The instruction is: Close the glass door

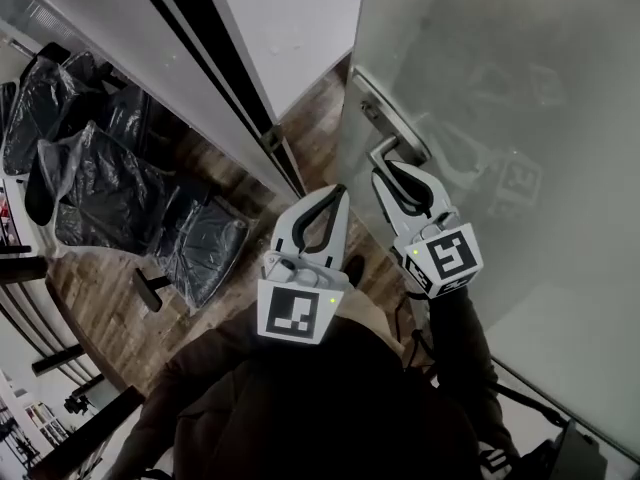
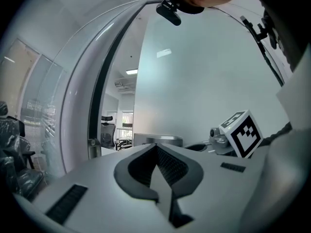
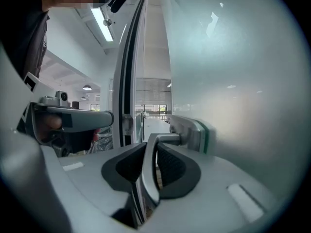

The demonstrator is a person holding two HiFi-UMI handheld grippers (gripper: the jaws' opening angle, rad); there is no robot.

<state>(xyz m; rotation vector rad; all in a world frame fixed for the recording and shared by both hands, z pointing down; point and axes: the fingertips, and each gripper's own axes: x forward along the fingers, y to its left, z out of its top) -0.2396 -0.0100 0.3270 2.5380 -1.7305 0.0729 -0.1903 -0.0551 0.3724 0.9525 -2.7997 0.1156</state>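
The frosted glass door (image 1: 500, 88) fills the right of the head view, and its metal lever handle (image 1: 381, 152) sticks out near the door's edge. My right gripper (image 1: 392, 171) is shut on that handle. In the right gripper view the lever (image 3: 151, 166) runs down between the two dark pads, out from the lock plate (image 3: 193, 133). My left gripper (image 1: 338, 192) hangs just left of the door edge, shut with nothing in it. In the left gripper view its jaws (image 2: 156, 147) meet at the tips, and the glass door (image 2: 194, 81) stands ahead.
The door frame with its black strip (image 1: 215, 58) runs diagonally at upper left, with a gap between it and the door edge. Several office chairs wrapped in plastic (image 1: 110, 188) stand on the wooden floor (image 1: 110, 298) at left. The person's dark sleeves fill the bottom.
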